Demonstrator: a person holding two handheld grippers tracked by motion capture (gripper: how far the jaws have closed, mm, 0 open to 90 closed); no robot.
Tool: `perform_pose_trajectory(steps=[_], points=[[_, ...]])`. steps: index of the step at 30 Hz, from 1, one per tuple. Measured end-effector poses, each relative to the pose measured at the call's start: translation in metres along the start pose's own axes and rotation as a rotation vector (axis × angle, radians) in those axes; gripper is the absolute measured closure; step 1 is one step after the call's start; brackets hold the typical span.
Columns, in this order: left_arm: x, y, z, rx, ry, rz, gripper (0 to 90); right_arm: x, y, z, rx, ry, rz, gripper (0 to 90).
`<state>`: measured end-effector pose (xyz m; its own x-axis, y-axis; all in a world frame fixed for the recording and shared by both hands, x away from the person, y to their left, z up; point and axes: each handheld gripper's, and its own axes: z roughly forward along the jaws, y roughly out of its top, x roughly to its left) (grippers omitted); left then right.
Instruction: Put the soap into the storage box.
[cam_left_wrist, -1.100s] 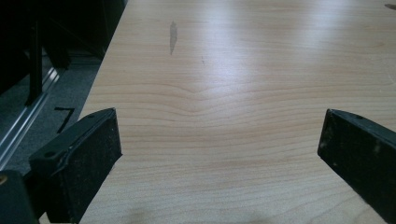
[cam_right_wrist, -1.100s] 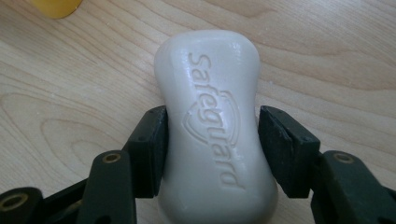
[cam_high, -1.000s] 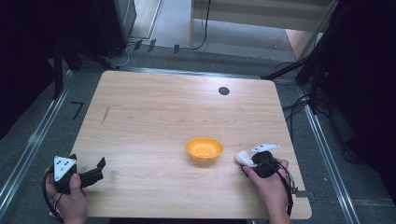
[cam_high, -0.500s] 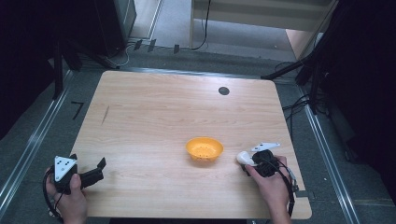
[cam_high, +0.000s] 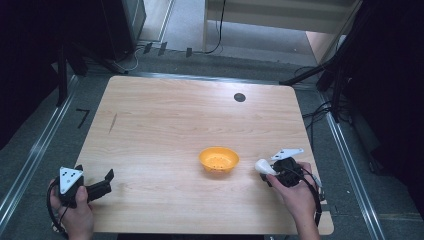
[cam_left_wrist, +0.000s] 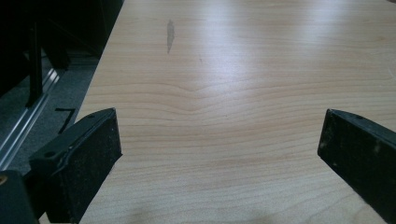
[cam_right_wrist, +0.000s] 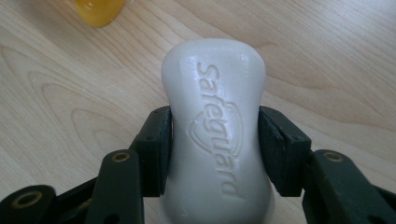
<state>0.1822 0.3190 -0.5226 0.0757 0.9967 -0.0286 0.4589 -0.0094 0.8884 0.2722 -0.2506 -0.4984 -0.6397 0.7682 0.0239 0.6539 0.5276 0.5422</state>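
Soap (cam_right_wrist: 217, 135), a white bar stamped "Safeguard", sits clamped in the right gripper (cam_right_wrist: 215, 149): both black pads press on its waisted middle, one on each side, and the jaws have just been closing on it. In the high view the bar (cam_high: 262, 166) lies at about five o'clock on the wooden surface (cam_high: 190, 120), pointing toward nine o'clock from the right gripper (cam_high: 272, 172), which the person's right hand (cam_high: 297, 192) holds low over the wood. An orange bowl (cam_high: 219, 159) stands just beside the soap's free end, at nine o'clock from it, not touching; in the right gripper view a piece of the bowl (cam_right_wrist: 99, 10) shows at eleven o'clock.

The left gripper (cam_high: 102, 182) rests at seven o'clock on the surface in the left hand (cam_high: 75, 210), well apart from the bowl. Its jaws stand wide open, with bare wood (cam_left_wrist: 219, 116) between them and nothing in their grasp. A small dark disc (cam_high: 239, 97) lies at one o'clock near the far edge.
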Motion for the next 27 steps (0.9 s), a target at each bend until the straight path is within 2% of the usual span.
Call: perform_pose_trajectory(steps=[2, 4, 5, 11, 14, 19, 22, 27], points=[[0.0, 0.0, 0.0, -0.002, 0.0, -0.001, 0.0, 0.0, 0.003, -0.002, 0.001, 0.004, -0.035, 49.6], [0.0, 0.0, 0.0, 0.001, -0.001, -0.001, 0.0, 0.0, 0.004, -0.003, 0.004, 0.006, -0.036, 49.6], [0.0, 0.0, 0.0, 0.001, -0.001, -0.001, 0.0, -0.001, 0.005, -0.003, 0.005, 0.014, -0.058, 49.6], [0.0, 0.0, 0.0, 0.002, 0.002, 0.004, 0.0, -0.002, 0.01, -0.005, 0.029, 0.021, -0.105, 49.6], [0.0, 0.0, 0.0, 0.001, 0.002, 0.004, 0.0, -0.004, 0.014, -0.006, 0.018, 0.027, -0.144, 49.5], [0.0, 0.0, 0.0, -0.001, 0.002, 0.003, 0.0, -0.003, 0.019, -0.007, 0.012, 0.035, -0.171, 49.6], [0.0, 0.0, 0.0, 0.0, 0.001, 0.003, 0.0, -0.001, 0.026, -0.006, 0.011, 0.038, -0.211, 49.5], [0.0, 0.0, 0.0, 0.0, 0.001, 0.001, 0.0, 0.0, 0.033, -0.007, 0.007, 0.038, -0.235, 49.6]])
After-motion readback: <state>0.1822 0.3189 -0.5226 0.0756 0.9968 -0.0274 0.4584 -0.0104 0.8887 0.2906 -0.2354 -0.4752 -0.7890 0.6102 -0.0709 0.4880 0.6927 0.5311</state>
